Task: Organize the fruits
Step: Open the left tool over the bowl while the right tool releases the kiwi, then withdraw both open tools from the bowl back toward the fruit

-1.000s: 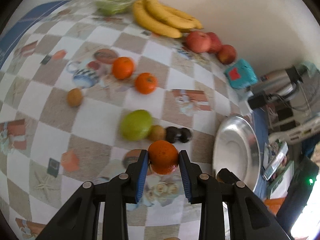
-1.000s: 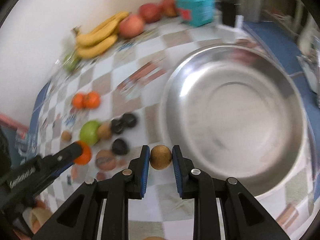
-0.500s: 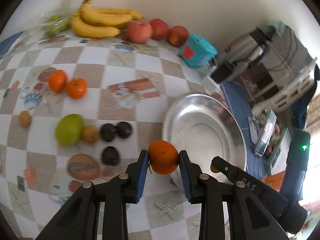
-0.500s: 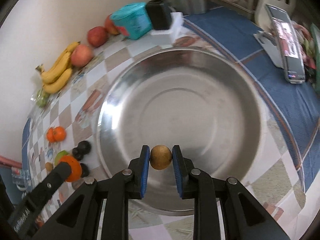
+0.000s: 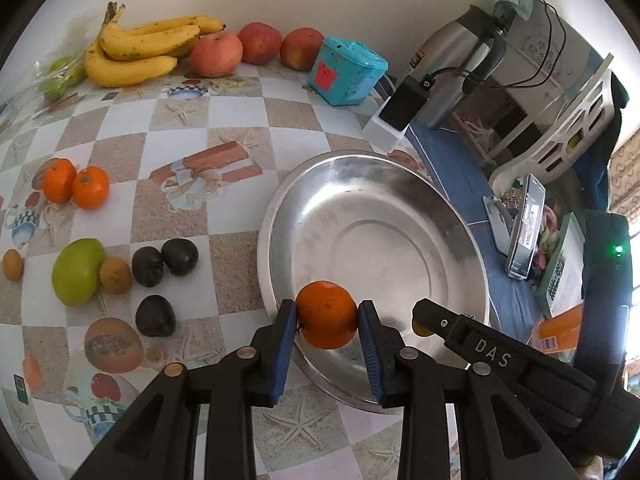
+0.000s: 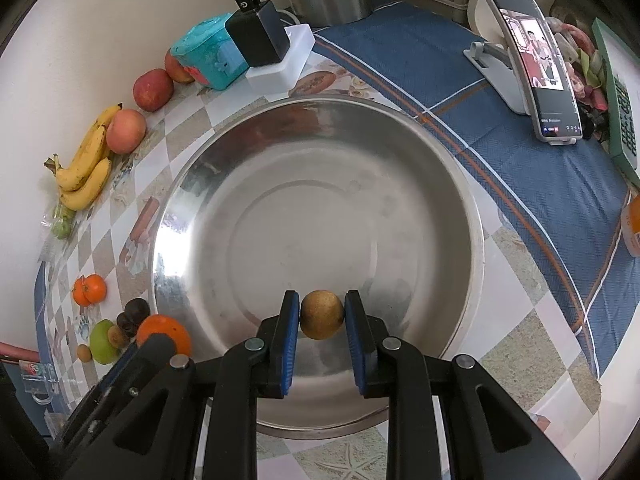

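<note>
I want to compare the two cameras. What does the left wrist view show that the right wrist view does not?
Only the left wrist view shows the third dark purple plum and the top of the steel kettle. Only the right wrist view shows the lit screen of the phone on a stand. Both show the round steel bowl, the yellow bananas, the left gripper holding an orange mandarin, and the right gripper holding a small brown round fruit.

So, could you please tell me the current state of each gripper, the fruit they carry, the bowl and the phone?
left gripper: shut on the orange
orange: held over the bowl's near rim
right gripper: shut on the kiwi
kiwi: held over the bowl
steel bowl: upright, nothing resting inside
phone: propped on its stand, screen lit
</note>
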A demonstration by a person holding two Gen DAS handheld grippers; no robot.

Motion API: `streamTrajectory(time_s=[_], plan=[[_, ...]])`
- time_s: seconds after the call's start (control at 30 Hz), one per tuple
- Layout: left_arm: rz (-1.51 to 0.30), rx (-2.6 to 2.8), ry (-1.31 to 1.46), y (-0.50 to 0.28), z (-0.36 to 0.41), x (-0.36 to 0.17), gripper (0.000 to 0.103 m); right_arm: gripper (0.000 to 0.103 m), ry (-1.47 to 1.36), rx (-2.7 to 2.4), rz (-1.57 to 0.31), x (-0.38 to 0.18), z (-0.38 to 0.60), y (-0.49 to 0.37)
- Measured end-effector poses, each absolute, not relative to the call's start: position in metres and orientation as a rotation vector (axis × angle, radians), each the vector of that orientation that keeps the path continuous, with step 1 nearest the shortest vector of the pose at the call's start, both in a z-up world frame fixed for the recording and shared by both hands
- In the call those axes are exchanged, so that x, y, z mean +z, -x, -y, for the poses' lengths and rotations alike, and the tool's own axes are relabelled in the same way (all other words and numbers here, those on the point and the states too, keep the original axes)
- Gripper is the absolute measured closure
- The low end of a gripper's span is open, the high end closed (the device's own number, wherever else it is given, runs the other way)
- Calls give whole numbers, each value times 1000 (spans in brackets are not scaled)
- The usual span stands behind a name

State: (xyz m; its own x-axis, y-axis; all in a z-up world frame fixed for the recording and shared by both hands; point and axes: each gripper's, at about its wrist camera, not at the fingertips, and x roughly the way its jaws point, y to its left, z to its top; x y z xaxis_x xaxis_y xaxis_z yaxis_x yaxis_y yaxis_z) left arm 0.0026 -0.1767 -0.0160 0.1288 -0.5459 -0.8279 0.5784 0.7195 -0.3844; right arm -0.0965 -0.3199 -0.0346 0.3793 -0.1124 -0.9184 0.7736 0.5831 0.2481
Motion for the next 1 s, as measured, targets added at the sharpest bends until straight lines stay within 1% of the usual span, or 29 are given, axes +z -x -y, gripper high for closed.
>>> streamTrajectory(time_s=[0.2, 0.27, 0.33, 0.4, 0.57, 0.63, 0.7, 1.0], plan=[[-1199, -815, -27, -3, 176, -17, 67, 78, -770, -643, -1032, -37, 322, 96], [-1197, -817, -19, -4, 175, -16, 67, 76, -769, -642, -1026, -35, 321, 96], [-1192, -818, -12, -5, 174, -14, 61, 72, -767, -643, -1022, -35, 321, 96], [-1186, -818, -7, -5, 173, -11, 58, 72, -762, -645, -1019, -34, 321, 96], [-1183, -791, 0, -9, 168, -10, 56, 72, -758, -649, -1013, -33, 322, 97], [-1183, -763, 0, -12, 165, -11, 47, 72, -756, -649, -1012, -33, 322, 97], [-1183, -729, -5, -15, 162, -11, 41, 72, -754, -649, -1013, -33, 321, 96], [-1201, -514, -14, -37, 135, -17, 38, 73, -727, -611, -1024, -33, 316, 90]])
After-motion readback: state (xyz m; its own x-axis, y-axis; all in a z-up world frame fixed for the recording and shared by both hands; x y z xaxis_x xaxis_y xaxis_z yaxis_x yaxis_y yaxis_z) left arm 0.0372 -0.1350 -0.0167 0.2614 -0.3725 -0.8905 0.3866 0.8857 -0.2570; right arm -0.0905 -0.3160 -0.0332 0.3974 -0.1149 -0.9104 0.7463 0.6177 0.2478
